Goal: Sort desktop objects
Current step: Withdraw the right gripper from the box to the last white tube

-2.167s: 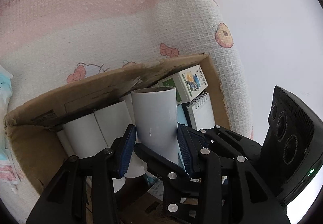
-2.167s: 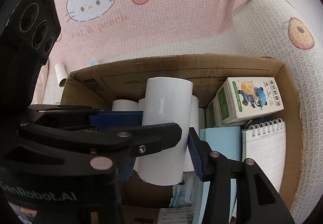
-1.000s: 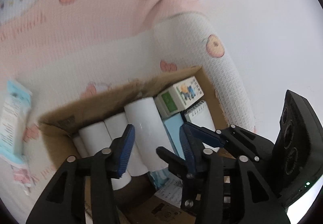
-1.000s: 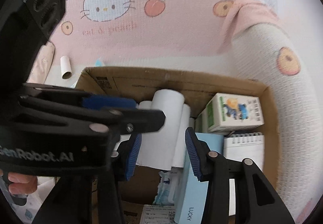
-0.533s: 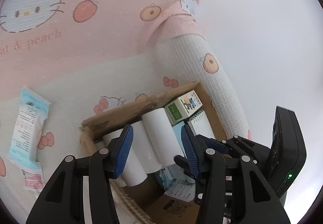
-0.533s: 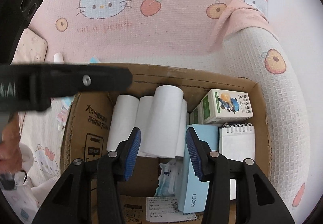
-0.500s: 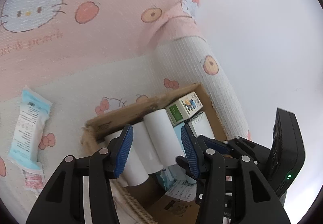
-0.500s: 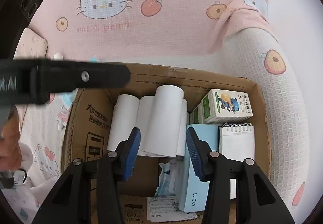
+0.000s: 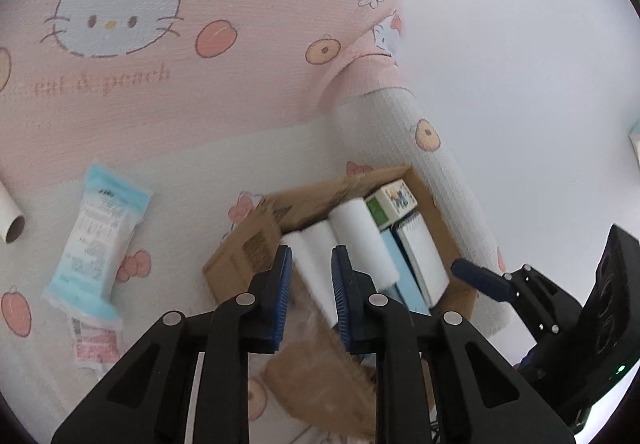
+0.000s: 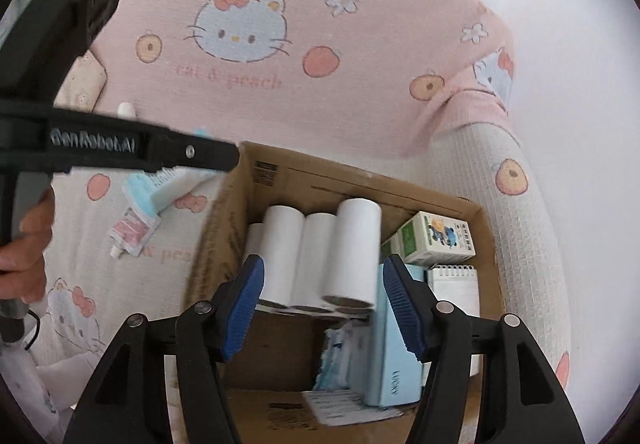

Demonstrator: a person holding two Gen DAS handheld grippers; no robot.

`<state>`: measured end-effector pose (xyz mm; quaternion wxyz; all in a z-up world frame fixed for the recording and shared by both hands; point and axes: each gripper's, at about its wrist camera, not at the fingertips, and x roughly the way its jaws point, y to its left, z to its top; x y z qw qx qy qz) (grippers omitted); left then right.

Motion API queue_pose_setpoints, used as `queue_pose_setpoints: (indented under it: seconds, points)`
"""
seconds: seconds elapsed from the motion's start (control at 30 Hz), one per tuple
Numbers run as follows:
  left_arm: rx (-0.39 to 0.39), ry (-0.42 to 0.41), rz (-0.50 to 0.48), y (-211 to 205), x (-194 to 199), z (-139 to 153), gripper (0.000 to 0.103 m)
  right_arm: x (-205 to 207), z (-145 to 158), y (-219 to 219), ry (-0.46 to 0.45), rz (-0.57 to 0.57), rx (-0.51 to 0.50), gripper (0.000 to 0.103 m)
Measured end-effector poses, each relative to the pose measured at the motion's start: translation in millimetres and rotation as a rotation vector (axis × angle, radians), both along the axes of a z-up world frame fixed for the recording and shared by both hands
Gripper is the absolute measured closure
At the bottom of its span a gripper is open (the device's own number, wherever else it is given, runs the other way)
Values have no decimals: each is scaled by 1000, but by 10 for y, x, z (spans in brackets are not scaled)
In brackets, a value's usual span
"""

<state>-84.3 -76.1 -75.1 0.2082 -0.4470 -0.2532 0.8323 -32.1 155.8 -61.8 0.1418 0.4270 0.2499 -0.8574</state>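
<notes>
Now left tongs (image 9: pixel 310 286) have been narrowing, right tongs (image 10: pixel 322 310) widening, both empty.

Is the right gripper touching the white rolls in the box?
Apart. The right wrist view shows the right gripper above the cardboard box, its jaws having just been opening, nothing between them; the white rolls lie below.

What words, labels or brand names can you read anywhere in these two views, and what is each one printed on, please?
"Sweet Dream": pink blanket, top edge.
"cat & peach": blanket, under the cat face.
"GenRobot.AI": arm of the left gripper.
"LUCKY": side of the light blue box.
Print on the cardboard box, green carton, blue packet and paper slip: too small or blurred to read.
</notes>
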Motion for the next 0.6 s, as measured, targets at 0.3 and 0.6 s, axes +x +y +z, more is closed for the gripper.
queue_pose_setpoints:
  seconds: [0.3,0.6]
  points:
    - [-40,49,60,-472,564,-151,80,391,-39,-463,24,51,32,42]
    - [-70,86,129,-891,928,-265,80,641,-13,-1124,95,196,70,41]
